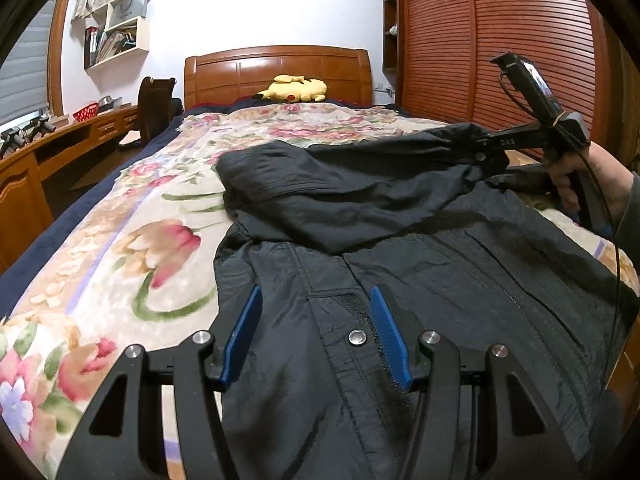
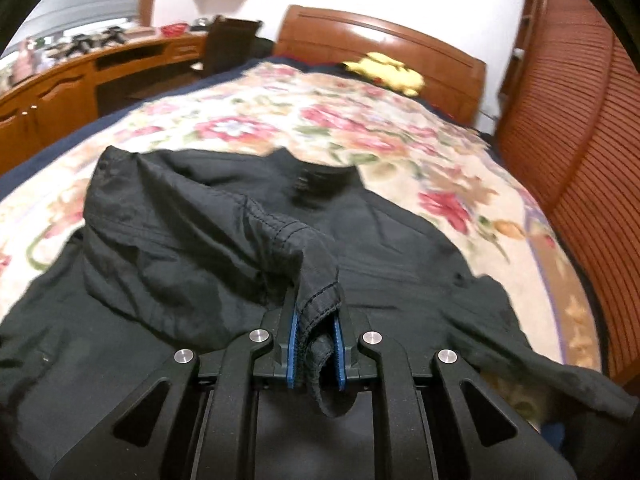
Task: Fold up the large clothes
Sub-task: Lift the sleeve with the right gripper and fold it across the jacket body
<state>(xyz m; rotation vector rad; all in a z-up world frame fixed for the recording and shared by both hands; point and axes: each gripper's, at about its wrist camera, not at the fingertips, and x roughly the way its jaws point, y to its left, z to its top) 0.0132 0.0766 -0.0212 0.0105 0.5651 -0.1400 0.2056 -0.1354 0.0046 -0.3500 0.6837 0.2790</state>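
Observation:
A large black jacket (image 1: 420, 280) lies front up on the floral bedspread (image 1: 132, 248). My left gripper (image 1: 316, 300) is open and hovers low over the jacket's front near a snap button, holding nothing. My right gripper (image 2: 316, 320) is shut on the cuff of a black sleeve (image 2: 224, 228) and holds it lifted across the jacket's body (image 2: 392, 240). In the left wrist view the right gripper (image 1: 486, 148) shows at the right with the sleeve (image 1: 360, 184) stretched from it over the chest.
A yellow plush toy (image 1: 294, 89) lies by the wooden headboard (image 1: 276, 68). A wooden desk (image 1: 48, 160) and a dark chair (image 1: 154, 108) stand left of the bed. A slatted wooden wardrobe (image 1: 492, 44) lines the right side.

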